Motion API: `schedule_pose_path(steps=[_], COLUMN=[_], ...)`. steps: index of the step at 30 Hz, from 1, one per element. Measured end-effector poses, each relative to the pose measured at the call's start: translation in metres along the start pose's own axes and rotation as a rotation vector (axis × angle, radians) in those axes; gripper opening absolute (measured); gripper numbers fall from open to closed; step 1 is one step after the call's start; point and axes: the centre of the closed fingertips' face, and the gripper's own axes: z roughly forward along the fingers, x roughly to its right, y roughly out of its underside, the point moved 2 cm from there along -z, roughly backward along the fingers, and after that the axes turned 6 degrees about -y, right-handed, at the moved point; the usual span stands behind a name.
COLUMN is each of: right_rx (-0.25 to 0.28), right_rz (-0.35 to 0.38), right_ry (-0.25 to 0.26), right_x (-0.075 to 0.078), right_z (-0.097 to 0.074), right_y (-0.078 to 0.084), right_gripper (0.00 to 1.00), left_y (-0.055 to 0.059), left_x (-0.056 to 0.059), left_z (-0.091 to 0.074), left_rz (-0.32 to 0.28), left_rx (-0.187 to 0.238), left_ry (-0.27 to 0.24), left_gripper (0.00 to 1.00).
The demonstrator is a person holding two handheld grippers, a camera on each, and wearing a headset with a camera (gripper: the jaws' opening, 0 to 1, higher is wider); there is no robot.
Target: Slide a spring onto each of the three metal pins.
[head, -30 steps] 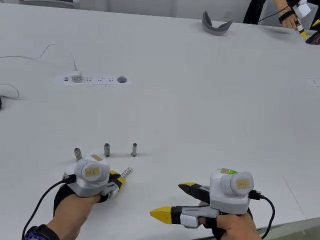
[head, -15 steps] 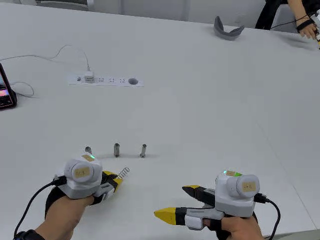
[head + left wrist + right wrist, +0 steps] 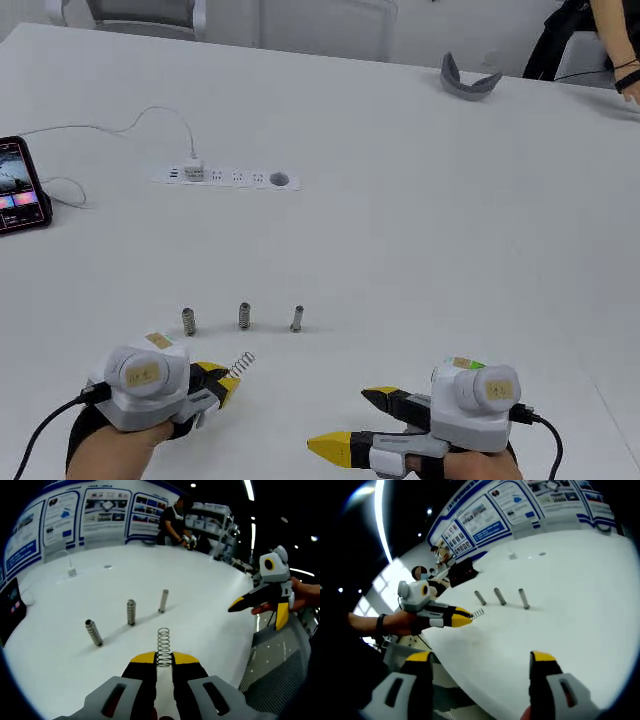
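At the far left of the white workbench (image 3: 420,230) lay a black smartphone with a lit screen (image 3: 20,187). Further in, a long white power strip (image 3: 245,179) sat flat on the bench with a white charger block (image 3: 194,168) plugged into its left end.

Nearer the person, three short upright metal pins stood in a row, near one another but not touching. The left-hand pin (image 3: 188,321) and the middle pin (image 3: 244,316) each wore a coil over the shaft. The right-hand pin (image 3: 297,318) stood bare.

Just in front of the row, the left gripper (image 3: 222,379), grey-bodied with yellow-and-black tips, had its jaws pinched on the lower end of a small loose steel spring (image 3: 241,364). The coil stuck out past the tips toward the pins and was clear of all three. In the left gripper view it lined up roughly with the bare pin.

The right gripper (image 3: 350,420) hung low over the bench, well apart from the pins, its jaws spread wide with nothing between them.

Far back on the right lay a curved grey band (image 3: 470,78).
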Motion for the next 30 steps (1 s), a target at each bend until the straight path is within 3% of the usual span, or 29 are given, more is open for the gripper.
schedule_pose_path(steps=[9,30], right_rx=[0.001,0.002], right_rz=[0.005,0.02], right_ry=[-0.015,-0.049], right_x=[-0.003,-0.01], right_z=[0.003,0.009], right_y=[0.0,-0.002], right_gripper=[0.8,0.77], left_y=[-0.005,0.0], left_x=[-0.006,-0.014], left_z=[-0.018,-0.047], left_rz=[0.003,-0.002], left_rx=[0.022,0.036], left_ry=[-0.013,-0.024], left_gripper=[0.11,0.11])
